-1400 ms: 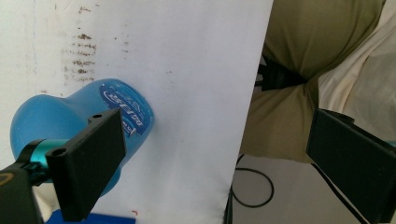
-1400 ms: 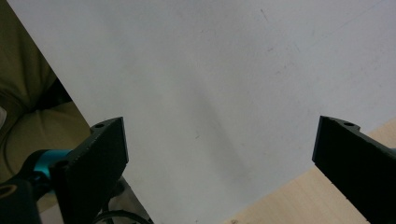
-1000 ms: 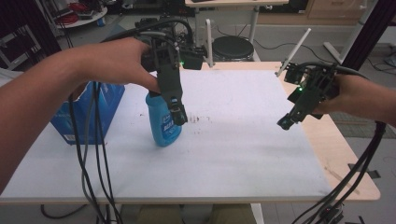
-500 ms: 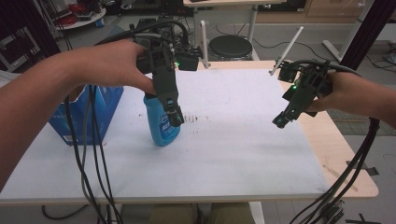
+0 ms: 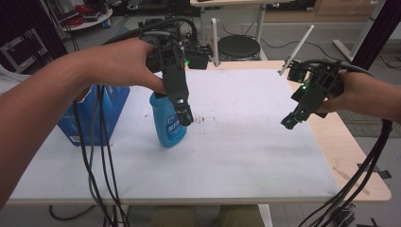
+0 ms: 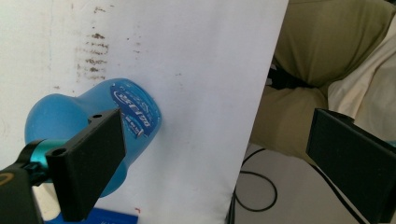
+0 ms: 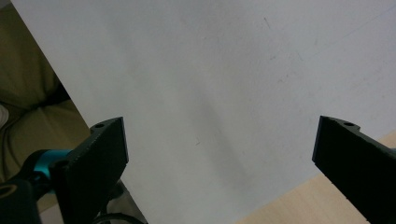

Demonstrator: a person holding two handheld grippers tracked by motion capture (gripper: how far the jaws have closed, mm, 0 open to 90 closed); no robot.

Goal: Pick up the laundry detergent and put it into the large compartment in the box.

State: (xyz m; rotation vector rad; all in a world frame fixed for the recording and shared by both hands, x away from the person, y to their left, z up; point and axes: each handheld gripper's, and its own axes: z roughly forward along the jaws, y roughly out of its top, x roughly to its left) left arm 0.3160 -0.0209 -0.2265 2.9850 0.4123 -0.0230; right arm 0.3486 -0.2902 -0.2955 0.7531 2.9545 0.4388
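A blue plastic bottle [image 5: 168, 128] with a printed label stands on the white table cover [image 5: 246, 161], left of centre. My left gripper [image 5: 184, 116] hangs over it, pointing down just in front of its upper part and hiding its top. In the left gripper view the bottle [image 6: 135, 109] lies behind the left jaw rather than between the jaws, and that gripper [image 6: 219, 163] is open wide. Above the right side of the table, my right gripper [image 5: 289, 123] hovers. In the right gripper view its jaws [image 7: 219, 163] stand open over bare white cover.
A blue carton [image 5: 94, 116] stands at the table's left edge, behind the bottle. Brown smudges [image 5: 203, 118] mark the cover near its middle. Bare wood [image 5: 345, 151] shows along the right edge. Black cables [image 5: 101, 165] hang off the front left, and a stool [image 5: 239, 47] stands beyond the far edge.
Almost nothing differs. Both grippers hover in about the same places with only small drifts, and the bottle stands where it stood.
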